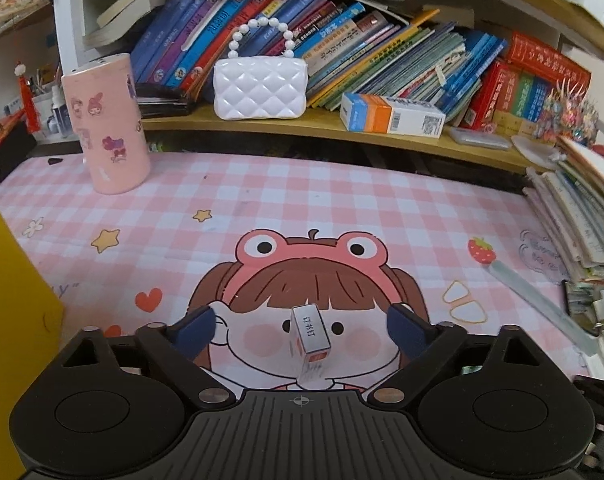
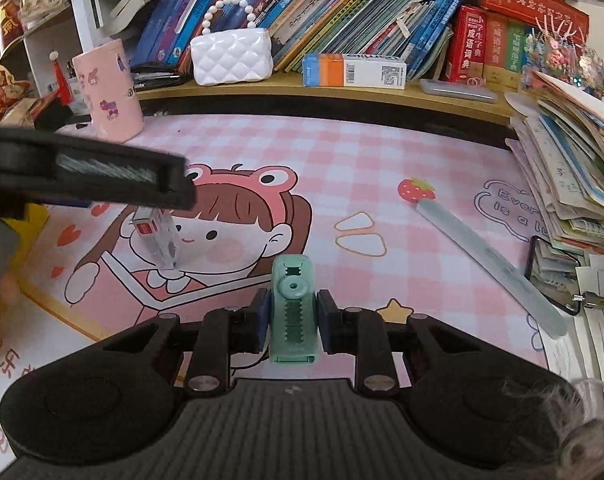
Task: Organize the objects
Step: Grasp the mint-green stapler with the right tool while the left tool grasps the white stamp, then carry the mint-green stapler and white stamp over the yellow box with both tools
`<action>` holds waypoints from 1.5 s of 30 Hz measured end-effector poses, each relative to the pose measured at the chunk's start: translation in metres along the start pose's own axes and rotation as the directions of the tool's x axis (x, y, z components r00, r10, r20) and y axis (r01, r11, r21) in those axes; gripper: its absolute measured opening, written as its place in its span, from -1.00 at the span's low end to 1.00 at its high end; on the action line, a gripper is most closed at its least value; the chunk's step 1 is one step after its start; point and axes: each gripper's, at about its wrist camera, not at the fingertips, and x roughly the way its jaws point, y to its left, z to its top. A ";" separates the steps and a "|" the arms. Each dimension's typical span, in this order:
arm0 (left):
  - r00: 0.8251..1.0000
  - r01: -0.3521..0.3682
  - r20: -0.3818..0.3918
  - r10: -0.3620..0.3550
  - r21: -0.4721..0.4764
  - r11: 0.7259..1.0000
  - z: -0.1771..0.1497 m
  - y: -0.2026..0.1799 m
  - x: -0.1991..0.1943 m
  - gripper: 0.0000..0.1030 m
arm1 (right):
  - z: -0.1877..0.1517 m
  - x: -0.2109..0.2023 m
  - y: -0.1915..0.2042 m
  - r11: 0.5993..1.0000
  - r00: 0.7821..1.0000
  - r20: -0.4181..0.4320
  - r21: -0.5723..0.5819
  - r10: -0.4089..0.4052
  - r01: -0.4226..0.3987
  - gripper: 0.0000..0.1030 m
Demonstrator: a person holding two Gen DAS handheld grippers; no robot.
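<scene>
Silver-and-clear staple box (image 1: pixel 310 334) stands on end on the pink checked tabletop (image 1: pixel 342 200), tall and narrow, between the spread fingers of the left gripper (image 1: pixel 302 330), which touch nothing. At about two o'clock from it, the right gripper (image 2: pixel 291 320) is clenched on a green stapler (image 2: pixel 291 308). The risk is a tip-over: if one left pad meets the box before the other, the box probably topples or skids. The stapler looks slick and could twist out between the narrow pads.
</scene>
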 end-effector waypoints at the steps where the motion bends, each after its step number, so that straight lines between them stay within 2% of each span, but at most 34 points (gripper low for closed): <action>1: 1.000 -0.007 -0.005 0.007 0.004 1.000 -0.001 -0.002 0.005 0.47 | 0.000 -0.001 0.000 1.000 1.000 0.001 0.002 0.000 0.000 -0.54; 2: 1.000 -0.015 -0.014 0.015 0.009 1.000 -0.001 -0.003 0.009 0.35 | -0.001 -0.003 0.000 1.000 1.000 0.001 0.005 0.000 0.000 -0.54; 4: 0.998 -0.039 -0.042 0.040 0.020 0.999 -0.003 -0.006 0.022 -0.13 | 0.000 -0.005 0.000 1.000 1.000 0.000 0.007 -0.003 0.003 -0.54; 6: 0.997 -0.052 -0.058 0.052 -0.004 0.999 -0.005 -0.002 0.030 -0.32 | 0.000 -0.006 0.000 1.000 1.000 -0.002 0.009 -0.010 0.010 -0.54; 9: 0.997 -0.039 -0.067 0.037 -0.026 0.999 -0.009 0.003 0.034 -0.73 | -0.001 -0.009 -0.001 1.000 1.000 -0.009 0.021 -0.019 0.020 -0.55; 13: 0.998 -0.018 -0.063 0.017 -0.027 0.999 -0.010 0.007 0.024 -0.75 | -0.002 -0.013 0.000 0.999 1.000 -0.012 0.030 -0.024 0.025 -0.55; 19: 0.999 0.030 -0.035 -0.030 -0.012 0.999 -0.013 0.017 -0.014 -0.75 | -0.003 -0.023 0.009 0.999 1.000 -0.008 0.024 -0.022 0.023 -0.54; 27: 0.996 0.089 -0.014 -0.089 0.024 0.996 -0.044 0.034 -0.070 -0.74 | -0.016 -0.047 0.032 1.000 1.000 -0.012 0.007 -0.012 0.012 -0.54; 35: 0.994 0.109 -0.015 -0.109 0.019 0.994 -0.077 0.054 -0.120 -0.74 | -0.037 -0.078 0.054 1.000 0.999 -0.049 0.029 0.001 0.001 -0.54; 40: 0.993 0.119 -0.025 -0.119 0.007 0.993 -0.093 0.065 -0.138 -0.74 | -0.052 -0.091 0.071 1.000 0.997 -0.077 0.023 0.009 -0.007 -0.54; 45: 0.990 0.140 -0.015 -0.140 -0.003 0.990 -0.104 0.075 -0.152 -0.74 | -0.058 -0.105 0.089 1.000 0.998 -0.060 0.000 0.014 -0.014 -0.54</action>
